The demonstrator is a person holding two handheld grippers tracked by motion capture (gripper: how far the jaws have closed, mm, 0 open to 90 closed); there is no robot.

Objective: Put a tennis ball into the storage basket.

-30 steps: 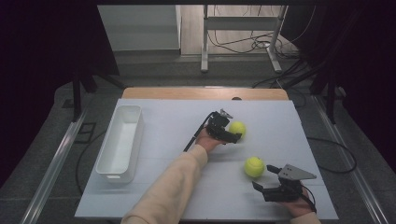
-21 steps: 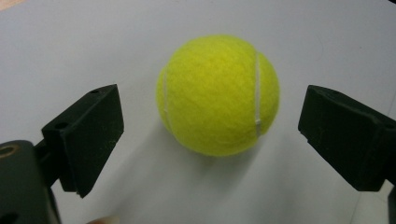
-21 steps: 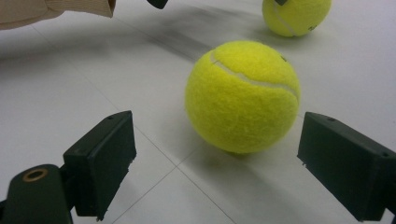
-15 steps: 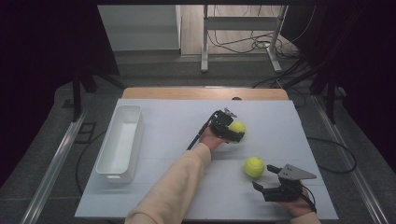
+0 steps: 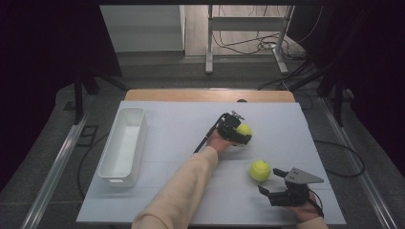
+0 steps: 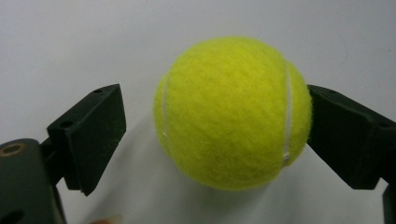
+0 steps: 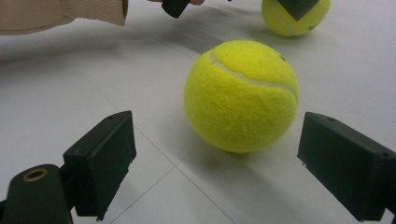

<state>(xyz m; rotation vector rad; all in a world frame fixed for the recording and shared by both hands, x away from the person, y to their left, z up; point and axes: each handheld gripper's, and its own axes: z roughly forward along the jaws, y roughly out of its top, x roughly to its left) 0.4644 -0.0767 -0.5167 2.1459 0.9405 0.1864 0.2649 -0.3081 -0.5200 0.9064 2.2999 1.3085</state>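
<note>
A white bin sits by the left edge of the counter, likely the place for the balls. Near the middle, the left tool has a tennis ball between its jaws, which have just been closing in; one side touches, the other has a gap (not squeezed yet). Toward the right front corner, the right tool waits wide apart, just short of the second ball.
</note>
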